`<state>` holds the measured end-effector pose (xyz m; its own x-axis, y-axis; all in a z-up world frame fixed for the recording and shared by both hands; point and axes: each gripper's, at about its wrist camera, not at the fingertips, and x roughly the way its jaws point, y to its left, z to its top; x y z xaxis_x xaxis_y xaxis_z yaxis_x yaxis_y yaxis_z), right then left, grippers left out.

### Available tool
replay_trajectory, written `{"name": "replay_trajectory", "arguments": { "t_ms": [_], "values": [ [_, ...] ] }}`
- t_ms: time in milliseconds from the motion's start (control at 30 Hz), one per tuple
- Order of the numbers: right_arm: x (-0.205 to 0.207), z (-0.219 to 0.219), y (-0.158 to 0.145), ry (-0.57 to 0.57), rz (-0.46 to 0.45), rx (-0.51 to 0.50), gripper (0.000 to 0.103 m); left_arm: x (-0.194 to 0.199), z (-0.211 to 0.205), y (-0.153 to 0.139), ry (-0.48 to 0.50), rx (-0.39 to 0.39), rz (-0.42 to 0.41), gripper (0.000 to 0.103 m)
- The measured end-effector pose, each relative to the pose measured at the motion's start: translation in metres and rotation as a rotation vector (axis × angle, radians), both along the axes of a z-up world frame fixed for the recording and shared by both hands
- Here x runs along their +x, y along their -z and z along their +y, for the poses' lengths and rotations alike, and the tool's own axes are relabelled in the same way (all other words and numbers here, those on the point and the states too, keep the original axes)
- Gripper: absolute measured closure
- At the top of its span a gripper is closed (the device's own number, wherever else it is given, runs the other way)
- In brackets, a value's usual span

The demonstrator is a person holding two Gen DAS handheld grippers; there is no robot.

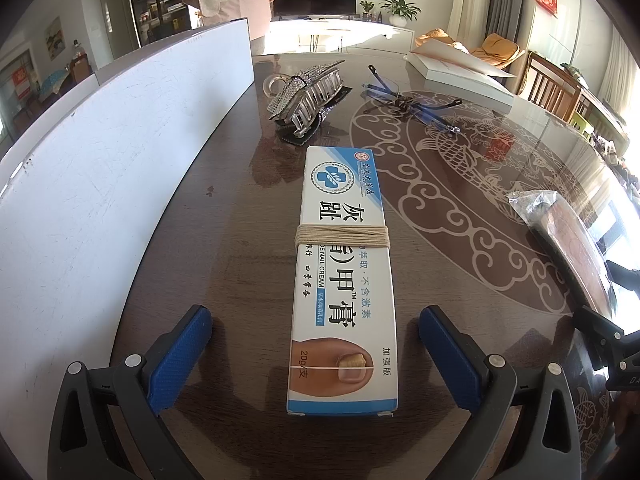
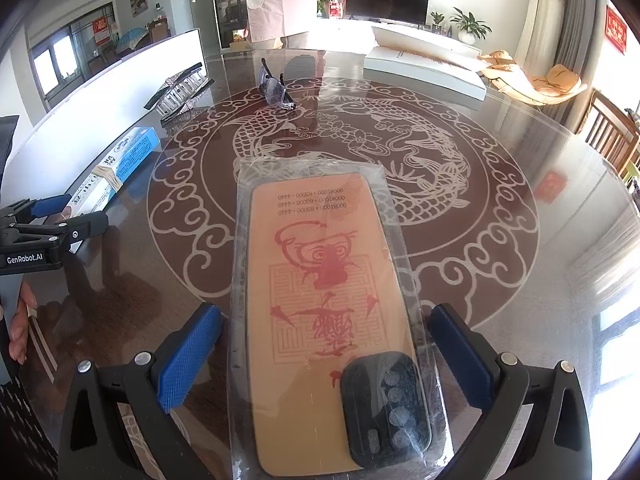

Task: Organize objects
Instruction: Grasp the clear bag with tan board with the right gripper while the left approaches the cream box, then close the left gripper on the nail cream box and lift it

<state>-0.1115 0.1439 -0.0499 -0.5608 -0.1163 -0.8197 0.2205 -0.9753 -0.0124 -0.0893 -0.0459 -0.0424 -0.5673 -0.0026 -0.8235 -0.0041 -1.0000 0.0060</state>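
The left gripper [image 1: 314, 354] stood spread wide, its blue textured pads either side of the white-and-blue cardboard nail-cream box [image 1: 344, 276] without touching it. The box, bound across its middle by pale string, lay flat on the glass-topped brown table [image 1: 460, 208]. Beyond the box rested a rhinestone-covered silver hair claw clip [image 1: 306, 98], and to the right of the box's far end, folded blue-armed spectacles [image 1: 404, 100]. The right gripper [image 2: 326, 354] was likewise parted around a tan phone case sealed in clear plastic wrap [image 2: 320, 304], which lay flat right of the box; whether the pads met the wrap was unclear.
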Motion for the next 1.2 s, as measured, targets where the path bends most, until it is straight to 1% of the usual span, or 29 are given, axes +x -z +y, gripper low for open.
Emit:
{"name": "replay_trajectory", "arguments": {
  "t_ms": [67,167,233,267,300,333,367,467,567,667,800,900,1000,1067,1133,1200],
  "values": [
    [-0.002,-0.001,0.0,-0.005,-0.014,0.006,0.0,-0.003,0.001,-0.001,0.0,-0.001,-0.017,0.0],
    [-0.016,-0.007,-0.003,-0.049,-0.113,0.029,0.0,-0.017,0.002,-0.002,0.052,-0.002,-0.08,0.0],
    [-0.028,-0.01,-0.003,-0.083,-0.178,0.045,0.0,-0.024,0.003,-0.002,0.078,-0.004,-0.084,0.0],
    [-0.031,-0.01,-0.006,-0.084,-0.188,0.049,0.008,-0.024,0.003,-0.003,0.075,-0.004,-0.056,0.014],
    [-0.032,-0.009,-0.011,-0.089,-0.177,0.042,0.027,-0.021,0.003,-0.007,0.077,-0.002,-0.016,0.029],
    [-0.034,-0.01,-0.012,-0.084,-0.194,0.064,0.027,-0.019,0.005,-0.01,0.087,0.0,0.002,0.058],
    [-0.034,-0.009,-0.012,-0.08,-0.201,0.063,0.027,-0.018,0.007,-0.011,0.096,-0.001,0.0,0.062],
    [-0.025,-0.005,-0.012,-0.058,-0.185,0.052,0.027,-0.009,0.01,-0.011,0.099,-0.019,0.027,0.062],
    [-0.015,0.0,-0.014,-0.03,-0.165,0.004,0.027,-0.002,0.011,-0.017,0.075,-0.035,0.06,0.062],
    [-0.004,0.0,-0.018,-0.019,-0.141,-0.037,0.027,0.006,0.01,-0.032,0.051,-0.027,0.11,0.062],
    [0.004,0.0,-0.029,-0.014,-0.115,-0.075,0.027,0.017,0.012,-0.052,0.044,-0.038,0.169,0.062],
    [0.001,-0.004,-0.044,-0.018,-0.088,-0.104,0.027,0.023,0.002,-0.076,0.037,0.001,0.208,0.062],
    [-0.008,-0.022,-0.07,-0.05,-0.042,-0.142,0.027,0.031,-0.029,-0.113,-0.012,0.055,0.267,0.062],
    [-0.022,-0.045,-0.089,-0.094,-0.02,-0.182,0.027,0.033,-0.063,-0.133,-0.069,0.082,0.29,0.062],
    [-0.036,-0.082,-0.111,-0.161,0.005,-0.218,0.027,0.035,-0.104,-0.145,-0.151,0.091,0.294,0.062],
    [-0.05,-0.129,-0.131,-0.242,0.032,-0.246,0.027,0.031,-0.149,-0.149,-0.244,0.088,0.267,0.062]
  ]
}}
